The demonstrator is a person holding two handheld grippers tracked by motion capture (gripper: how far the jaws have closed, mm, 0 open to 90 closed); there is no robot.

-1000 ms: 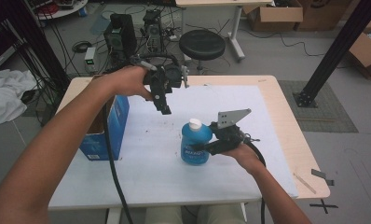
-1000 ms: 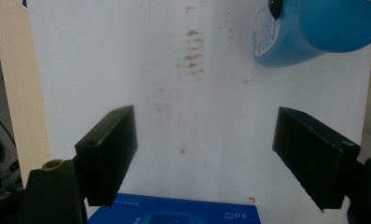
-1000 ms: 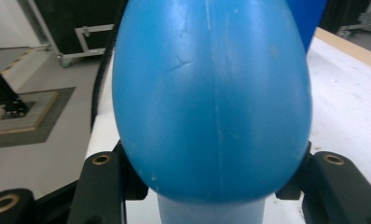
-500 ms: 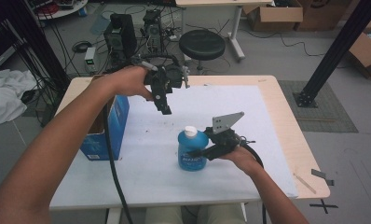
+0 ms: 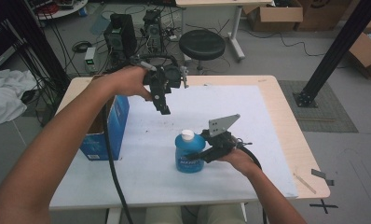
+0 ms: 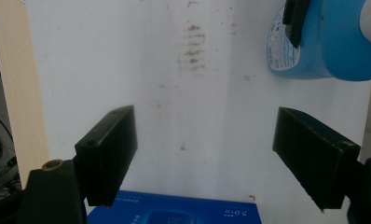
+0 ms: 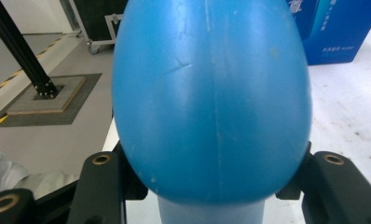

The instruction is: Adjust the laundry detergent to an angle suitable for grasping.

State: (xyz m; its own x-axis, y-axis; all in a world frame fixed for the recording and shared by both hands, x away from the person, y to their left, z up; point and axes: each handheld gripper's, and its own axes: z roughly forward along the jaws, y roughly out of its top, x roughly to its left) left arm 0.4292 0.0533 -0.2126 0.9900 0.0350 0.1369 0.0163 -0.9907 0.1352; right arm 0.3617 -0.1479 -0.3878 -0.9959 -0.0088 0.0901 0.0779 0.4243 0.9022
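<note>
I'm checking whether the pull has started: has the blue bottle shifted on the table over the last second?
Yes. The blue bottle, clamped by the right gripper, has slid toward the table's near edge, away from the blue box.

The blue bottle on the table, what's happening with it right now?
A person holds a set of tongs in each hand. The right tongs are shut on the round blue plastic bottle with a white cap, which stands upright on the white table sheet. The left tongs hang open above the sheet, gripping nothing, pointed down towards the table. A blue cardboard box sits at the table's left side, apart from the bottle.
</note>
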